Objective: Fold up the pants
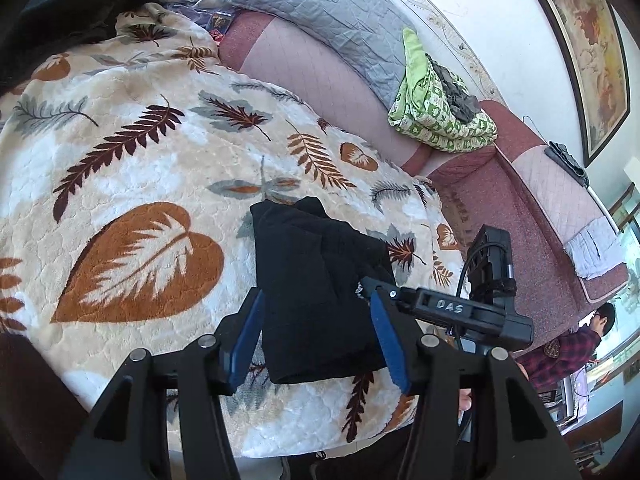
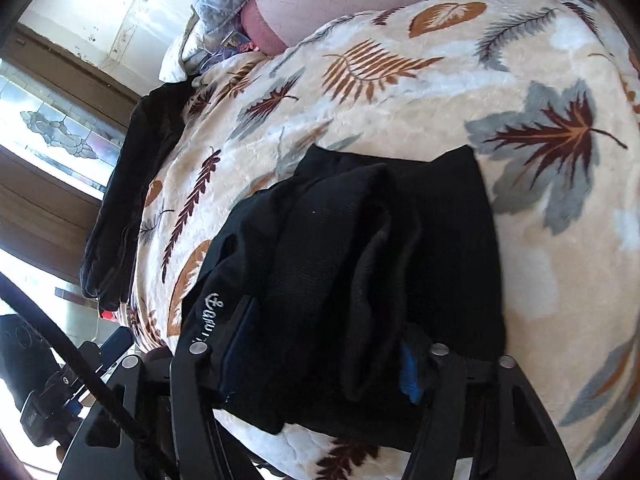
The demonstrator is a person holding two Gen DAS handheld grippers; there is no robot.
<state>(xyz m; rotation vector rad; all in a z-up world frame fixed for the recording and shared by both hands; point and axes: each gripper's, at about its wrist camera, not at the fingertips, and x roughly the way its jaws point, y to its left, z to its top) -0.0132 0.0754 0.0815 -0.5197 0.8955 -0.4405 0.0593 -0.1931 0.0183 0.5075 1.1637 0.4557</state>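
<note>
Straddling folded pants (image 1: 320, 292), jaws apart.

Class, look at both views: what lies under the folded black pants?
The black pants rest on the leaf-print blanket, which shows all round them. What the blanket covers directly beneath them is hidden.

Bright daylight from window (image 2: 60, 140) (blown-out glare), strong fisheye bending, dark corner vignetting

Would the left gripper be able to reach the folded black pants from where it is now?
Probably yes: the left gripper is open with the black pants right between its fingers on the blanket; only the right gripper sits alongside.
</note>
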